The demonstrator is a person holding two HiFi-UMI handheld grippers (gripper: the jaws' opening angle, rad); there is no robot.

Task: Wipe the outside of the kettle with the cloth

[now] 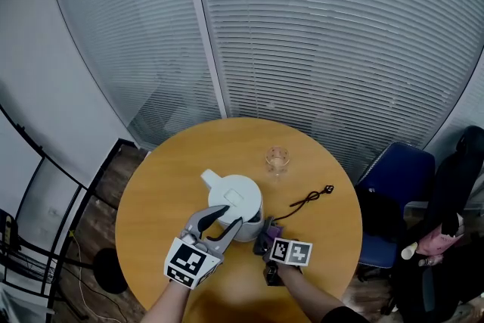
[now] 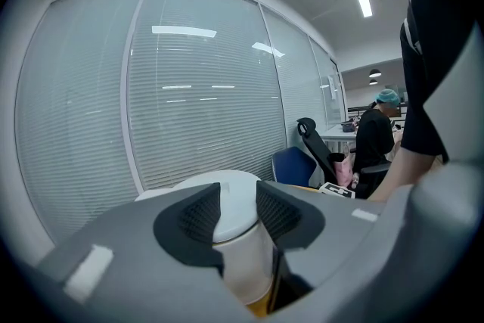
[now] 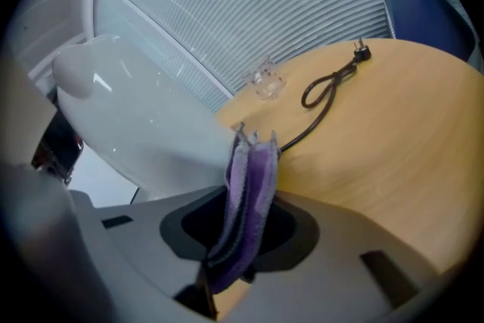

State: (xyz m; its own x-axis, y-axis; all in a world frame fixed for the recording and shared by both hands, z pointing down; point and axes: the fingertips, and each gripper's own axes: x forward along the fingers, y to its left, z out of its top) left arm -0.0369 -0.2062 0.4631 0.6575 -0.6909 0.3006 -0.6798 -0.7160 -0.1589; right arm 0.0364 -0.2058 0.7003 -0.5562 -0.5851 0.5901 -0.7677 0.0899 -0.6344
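White kettle (image 1: 240,202) mid desk (image 1: 170,178), left claw (image 2: 236,212) spread open at its near side, right claw (image 3: 249,222) clenched on purple cloth (image 3: 248,189) just beside kettle body, black cable (image 1: 306,200) and glass (image 1: 277,159) further back on desk

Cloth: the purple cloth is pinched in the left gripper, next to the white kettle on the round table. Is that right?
No, one thing is off: the purple cloth is pinched in the right gripper, not the left gripper, as the right gripper view shows. It does sit next to the white kettle on the round table.
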